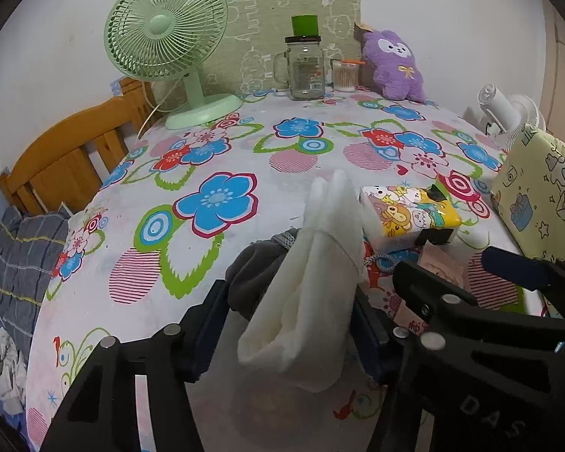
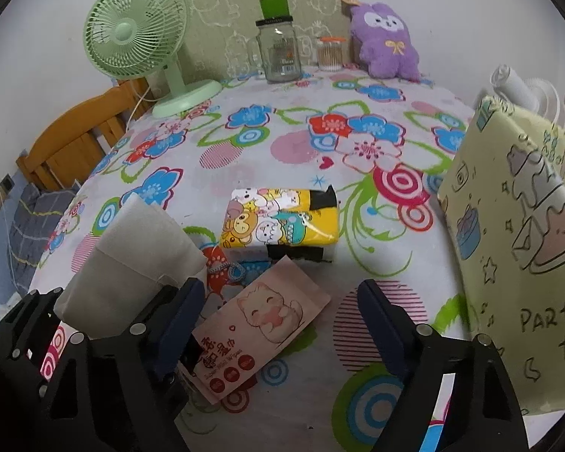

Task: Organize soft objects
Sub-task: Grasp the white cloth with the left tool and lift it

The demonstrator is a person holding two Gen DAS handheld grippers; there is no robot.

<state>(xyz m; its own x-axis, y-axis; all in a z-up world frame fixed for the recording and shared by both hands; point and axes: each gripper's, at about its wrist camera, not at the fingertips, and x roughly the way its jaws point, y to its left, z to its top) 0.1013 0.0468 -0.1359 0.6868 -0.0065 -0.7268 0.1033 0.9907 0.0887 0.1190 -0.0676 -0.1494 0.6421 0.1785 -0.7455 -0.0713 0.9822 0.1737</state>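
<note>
Slippage looms — left gripper (image 1: 288,333) pinches the white cloth (image 1: 312,282) loosely; right gripper (image 2: 282,320), wide, straddles the wipes pack (image 2: 260,331).

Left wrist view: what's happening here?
A person with two handheld grippers is sorting soft items on a floral tablecloth. The left gripper has a white folded cloth between its fingers. The right gripper is open above a pink wet-wipes pack, not gripping it.
</note>
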